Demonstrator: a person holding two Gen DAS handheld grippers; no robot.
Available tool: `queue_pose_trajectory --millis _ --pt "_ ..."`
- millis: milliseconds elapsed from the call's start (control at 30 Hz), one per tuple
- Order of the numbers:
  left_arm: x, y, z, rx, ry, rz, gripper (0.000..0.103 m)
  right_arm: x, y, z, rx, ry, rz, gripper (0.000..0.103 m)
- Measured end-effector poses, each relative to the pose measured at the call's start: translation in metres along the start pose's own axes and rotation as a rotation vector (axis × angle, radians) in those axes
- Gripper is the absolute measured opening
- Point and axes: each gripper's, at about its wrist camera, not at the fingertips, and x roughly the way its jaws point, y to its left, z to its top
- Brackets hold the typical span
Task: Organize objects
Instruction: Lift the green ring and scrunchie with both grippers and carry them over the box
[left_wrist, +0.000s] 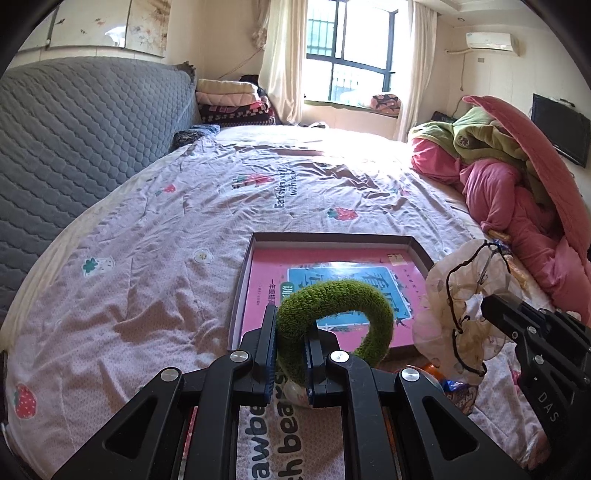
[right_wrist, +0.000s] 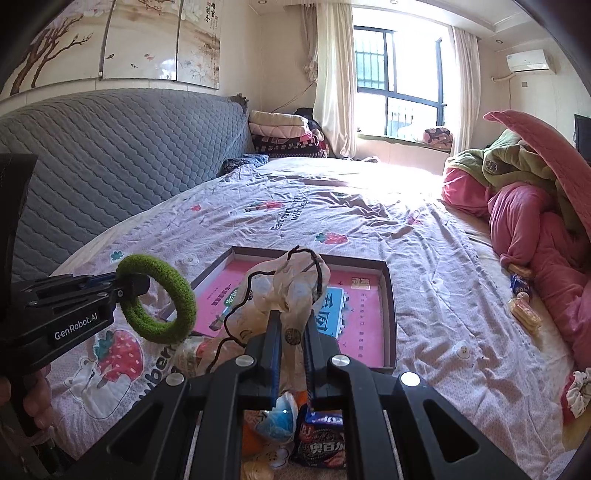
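Note:
My left gripper (left_wrist: 290, 332) is shut on a fuzzy green ring (left_wrist: 369, 299) and holds it above the near edge of a shallow box tray (left_wrist: 255, 240) with a pink printed sheet inside. The ring (right_wrist: 184, 295) and left gripper (right_wrist: 122, 286) also show at the left of the right wrist view. My right gripper (right_wrist: 293, 328) is shut on a sheer beige scrunchie with black cord trim (right_wrist: 295, 280), held above the tray (right_wrist: 388, 269). The scrunchie (left_wrist: 465, 295) hangs at the right of the left wrist view, by the right gripper's body.
The tray lies on a strawberry-print bedsheet (left_wrist: 147, 258). Snack packets (right_wrist: 321, 439) lie under my right gripper, more packets (right_wrist: 521, 295) by a heap of pink and green bedding (right_wrist: 535, 206). A floral scrunchie (right_wrist: 576, 391) lies at right. A grey quilted headboard (left_wrist: 74, 129) stands left.

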Motion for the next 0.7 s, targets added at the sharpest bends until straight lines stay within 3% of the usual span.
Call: queue_pose_trajectory --millis 700 --pt "0.099 -0.002 0.033 -0.020 0.067 0.022 0.012 0.076 -0.039 0.021 -0.042 0.037 -0.037 0.011"
